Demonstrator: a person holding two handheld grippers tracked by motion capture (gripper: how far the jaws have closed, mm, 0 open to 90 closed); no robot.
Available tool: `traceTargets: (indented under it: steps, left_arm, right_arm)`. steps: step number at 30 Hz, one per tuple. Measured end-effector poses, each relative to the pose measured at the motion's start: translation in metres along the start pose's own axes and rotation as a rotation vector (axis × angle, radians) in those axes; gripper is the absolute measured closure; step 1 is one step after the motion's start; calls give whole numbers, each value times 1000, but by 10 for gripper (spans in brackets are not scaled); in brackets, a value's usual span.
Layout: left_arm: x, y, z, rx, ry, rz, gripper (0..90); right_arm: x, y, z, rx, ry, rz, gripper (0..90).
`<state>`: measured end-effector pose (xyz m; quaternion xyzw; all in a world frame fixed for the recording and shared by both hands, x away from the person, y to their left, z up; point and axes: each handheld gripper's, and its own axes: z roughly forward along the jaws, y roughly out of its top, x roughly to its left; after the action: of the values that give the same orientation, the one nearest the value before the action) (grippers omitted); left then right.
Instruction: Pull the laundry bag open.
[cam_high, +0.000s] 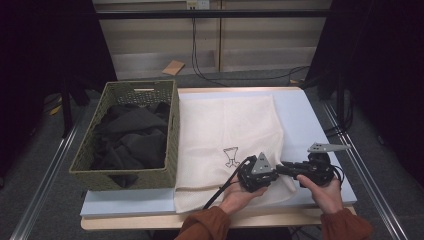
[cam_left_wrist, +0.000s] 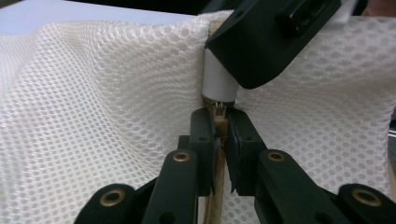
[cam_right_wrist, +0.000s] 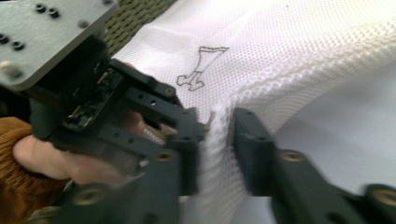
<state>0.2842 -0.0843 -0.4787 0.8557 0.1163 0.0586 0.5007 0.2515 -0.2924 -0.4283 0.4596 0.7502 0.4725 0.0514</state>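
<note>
The left gripper (cam_left_wrist: 219, 135) is pinched tight on the tan zipper edge (cam_left_wrist: 215, 196) of the big white mesh laundry bag (cam_high: 225, 135). The right gripper (cam_right_wrist: 215, 140) has its jaws apart around a fold of that bag.

The bag is soft, light and floppy, so the stiff zipper edge looks like the best place to hold it.

Left of the bag, touching it, stands a green woven basket (cam_high: 172, 135) full of black clothes (cam_high: 131, 137). Nothing blocks the way.

Left tool (cam_high: 272, 172) pinched tight, right tool (cam_high: 284, 169) with jaws parted, tips meeting, both hands low
</note>
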Motion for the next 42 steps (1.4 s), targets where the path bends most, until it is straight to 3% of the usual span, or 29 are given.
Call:
traceTargets:
  steps: [3,5,7,14,24,29,41,42]
  left_arm:
    - [0,0,0,9,-6,-1,824]
    - [1,-1,-1,14,-11,-3,824]
    - [2,-1,-3,12,-12,-5,825]
    - [1,0,-7,19,-20,-4,825]
    - [4,-1,-7,-43,-52,-30,822]
    - [2,-1,-7,-46,-44,-16,820]
    - [2,1,-4,-75,-32,-11,812]
    - [2,1,-4,-62,-30,4,813]
  right_arm:
    - [1,1,3,14,-20,-6,672]
    - [0,1,2,12,-21,-15,822]
    - [-1,0,0,2,-29,-6,839]
    - [-9,-6,-5,-13,-49,13,848]
    - [-7,-5,-7,-30,-15,27,853]
    - [0,-3,-5,-25,-16,9,854]
    - [0,-3,-5,-35,2,24,854]
    - [0,-3,-6,-34,6,23,854]
